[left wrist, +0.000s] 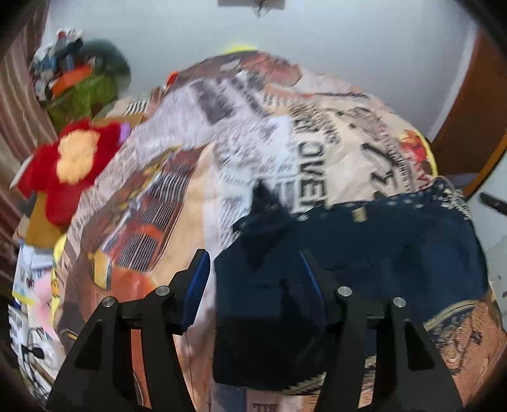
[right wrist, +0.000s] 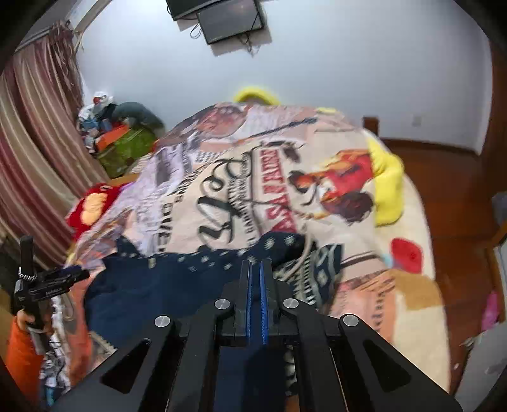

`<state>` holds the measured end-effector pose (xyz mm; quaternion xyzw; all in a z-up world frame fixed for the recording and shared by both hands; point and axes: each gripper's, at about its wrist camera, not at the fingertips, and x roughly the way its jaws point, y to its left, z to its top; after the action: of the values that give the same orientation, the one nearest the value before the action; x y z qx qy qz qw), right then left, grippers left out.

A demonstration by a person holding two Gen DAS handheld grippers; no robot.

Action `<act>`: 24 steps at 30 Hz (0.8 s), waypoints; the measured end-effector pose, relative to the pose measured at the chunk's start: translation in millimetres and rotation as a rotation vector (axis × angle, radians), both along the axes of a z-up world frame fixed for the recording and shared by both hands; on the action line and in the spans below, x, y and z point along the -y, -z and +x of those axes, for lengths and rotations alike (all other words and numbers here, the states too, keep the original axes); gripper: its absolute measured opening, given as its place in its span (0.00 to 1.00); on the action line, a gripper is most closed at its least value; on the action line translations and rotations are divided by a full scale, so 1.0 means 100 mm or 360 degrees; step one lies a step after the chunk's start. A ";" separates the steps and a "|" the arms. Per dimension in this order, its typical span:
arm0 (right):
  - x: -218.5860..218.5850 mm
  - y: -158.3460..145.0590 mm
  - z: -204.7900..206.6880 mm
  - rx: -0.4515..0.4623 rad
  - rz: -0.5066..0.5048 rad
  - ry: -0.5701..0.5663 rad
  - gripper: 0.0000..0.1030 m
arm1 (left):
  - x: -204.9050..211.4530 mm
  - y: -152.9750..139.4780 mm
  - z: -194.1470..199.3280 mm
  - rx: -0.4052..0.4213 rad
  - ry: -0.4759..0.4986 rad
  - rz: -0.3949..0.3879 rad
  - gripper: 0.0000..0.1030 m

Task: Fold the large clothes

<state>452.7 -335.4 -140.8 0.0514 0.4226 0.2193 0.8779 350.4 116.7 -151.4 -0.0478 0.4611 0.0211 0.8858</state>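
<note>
Left wrist view has the dark navy garment (left wrist: 364,253) lying on the bed's printed blanket (left wrist: 177,196), near the edge closest to the camera, bunched a bit with one corner poking up. It has a light patterned band along the far side, so it's probably a sweater or knit top, but the blur makes it hard to call. The left tool (left wrist: 253,272) is spread wide with navy cloth between the two blue pads; I'd guess it's lined up to pinch that edge, since nothing is gripped.

Right wrist view shows the right tool (right wrist: 256,269) with its pads nearly together, only a thin slit between them. It sits right over the patterned end of the garment, but I can't tell whether any fabric is actually caught in there. The left tool also shows up at the far left of that view, held in a hand.

Makes sense to have one tool at each end so the piece can be lifted and laid over itself. Fold looks barely started.

Around it: red plush toy (left wrist: 73,164) beside the bed, a green bin (right wrist: 126,152) of stuff in the corner, striped curtain (right wrist: 41,142), and a wall screen (right wrist: 231,19).
</note>
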 end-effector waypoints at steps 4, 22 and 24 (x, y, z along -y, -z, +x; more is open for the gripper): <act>-0.14 0.21 0.04 -0.0111 -0.0031 -0.0031 0.01 | 0.24 -0.09 0.00 0.0008 0.0113 -0.0105 0.58; -0.65 0.89 0.15 -0.0128 -0.0502 -0.0318 0.01 | 0.60 0.71 0.41 -0.0251 0.0120 -0.0203 0.44; -0.56 0.84 0.20 -0.0162 -0.0458 -0.0222 0.01 | 0.53 0.63 0.38 -0.0239 0.0079 -0.0203 0.44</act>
<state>472.3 -279.2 -224.7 -0.0933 0.4962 0.2140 0.8362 388.1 64.1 -213.9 -0.0910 0.5276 -0.0267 0.8442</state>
